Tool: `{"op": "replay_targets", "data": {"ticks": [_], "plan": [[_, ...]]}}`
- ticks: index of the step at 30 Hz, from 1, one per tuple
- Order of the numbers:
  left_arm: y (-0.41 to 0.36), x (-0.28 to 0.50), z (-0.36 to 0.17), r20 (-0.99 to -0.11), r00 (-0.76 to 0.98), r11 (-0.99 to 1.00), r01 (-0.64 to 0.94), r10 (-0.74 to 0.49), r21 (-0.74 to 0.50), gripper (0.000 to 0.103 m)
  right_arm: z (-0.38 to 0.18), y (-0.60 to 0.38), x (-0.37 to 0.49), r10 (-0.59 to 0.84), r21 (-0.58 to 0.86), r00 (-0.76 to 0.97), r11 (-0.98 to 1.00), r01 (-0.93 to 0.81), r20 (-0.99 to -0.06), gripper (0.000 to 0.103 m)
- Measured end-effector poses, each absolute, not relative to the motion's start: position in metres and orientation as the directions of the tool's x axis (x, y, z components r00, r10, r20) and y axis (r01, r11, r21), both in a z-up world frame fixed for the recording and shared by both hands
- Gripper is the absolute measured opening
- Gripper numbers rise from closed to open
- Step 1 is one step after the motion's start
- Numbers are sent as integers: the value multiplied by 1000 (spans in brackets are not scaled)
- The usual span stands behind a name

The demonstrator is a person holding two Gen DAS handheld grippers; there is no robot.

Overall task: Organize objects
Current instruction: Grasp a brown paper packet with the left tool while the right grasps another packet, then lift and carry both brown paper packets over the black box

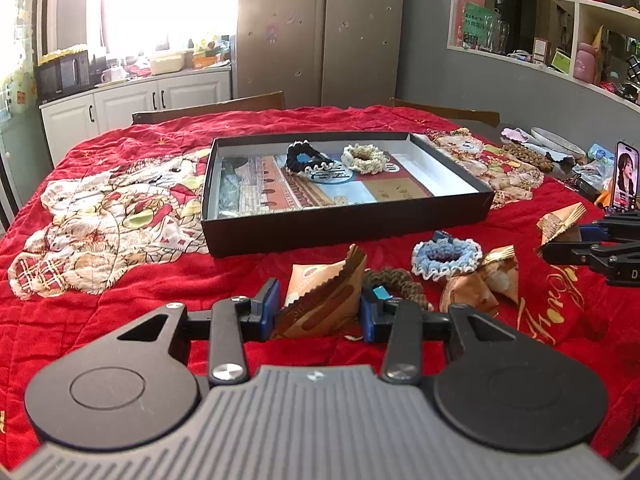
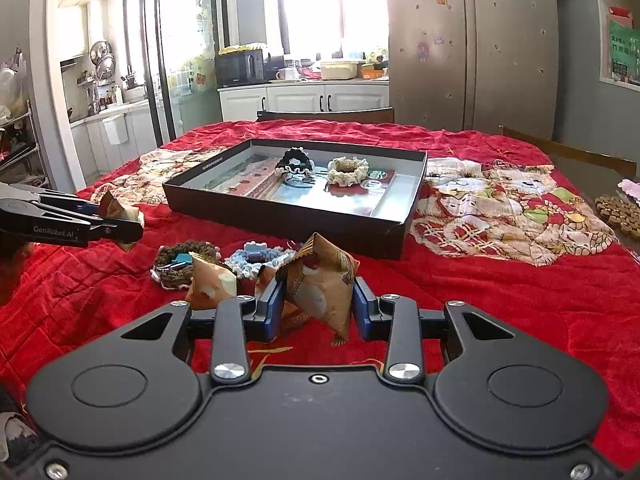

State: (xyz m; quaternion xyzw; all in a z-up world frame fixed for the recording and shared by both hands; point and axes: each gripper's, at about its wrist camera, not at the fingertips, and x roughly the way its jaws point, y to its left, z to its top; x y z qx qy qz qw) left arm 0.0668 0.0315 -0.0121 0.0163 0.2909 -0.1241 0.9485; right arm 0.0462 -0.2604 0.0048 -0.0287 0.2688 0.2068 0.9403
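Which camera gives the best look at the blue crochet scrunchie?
The left wrist view: the blue scrunchie lies in the open on the red cloth, its ruffled ring fully visible. In the right wrist view, snack packets cover part of it.

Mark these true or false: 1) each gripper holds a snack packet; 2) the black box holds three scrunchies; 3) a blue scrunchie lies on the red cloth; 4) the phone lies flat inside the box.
1) True: the left gripper clamps a snack packet, and the right gripper clamps another packet.
2) False: the black box holds two, a black scrunchie and a cream scrunchie.
3) True: the blue scrunchie lies on the red cloth.
4) False: the phone stands upright outside the box.
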Motion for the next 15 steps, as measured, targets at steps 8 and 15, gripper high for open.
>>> {"op": "replay_targets", "data": {"ticks": [8,15], "plan": [[29,68,-5,-541,808,966,256,-233,-35,44,13,-259,48,376,46,780,911,-410,-500,34],[26,70,1,-527,816,964,264,-237,-25,44,20,-257,51,385,41,783,906,-420,-488,34]]}}
